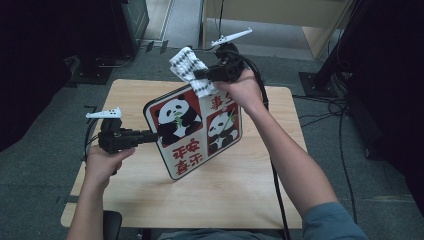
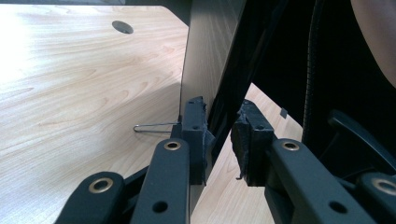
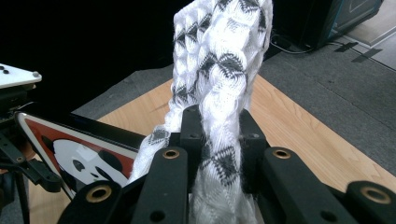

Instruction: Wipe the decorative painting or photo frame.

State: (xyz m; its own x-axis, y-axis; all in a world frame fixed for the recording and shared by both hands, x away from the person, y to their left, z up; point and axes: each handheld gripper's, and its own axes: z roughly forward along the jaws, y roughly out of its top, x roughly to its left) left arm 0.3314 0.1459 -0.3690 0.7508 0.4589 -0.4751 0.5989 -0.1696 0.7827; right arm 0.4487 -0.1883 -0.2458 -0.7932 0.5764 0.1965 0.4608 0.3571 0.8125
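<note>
My left gripper [image 1: 150,136] clamps the left edge of the panda board [image 1: 197,130], held tilted above the table [image 1: 240,190], long axis running near-left to far-right. My right gripper [image 1: 200,75] pinches the patterned cloth [image 1: 187,67] at the board's far corner, probably touching it. Bare tabletop all around.

— What kind of place do we have here?

— We think it is a lab or a recording room, not a home. The small wooden table [image 1: 235,185] stands alone on grey carpet floor [image 1: 360,200].

— What else do we see around the table?

— Behind the table we see black cables [image 1: 320,107] lying on the floor and the feet of black stands [image 1: 92,75]. Far behind the table there is a light wooden cabinet [image 1: 300,15]. Both sides are dark.
</note>
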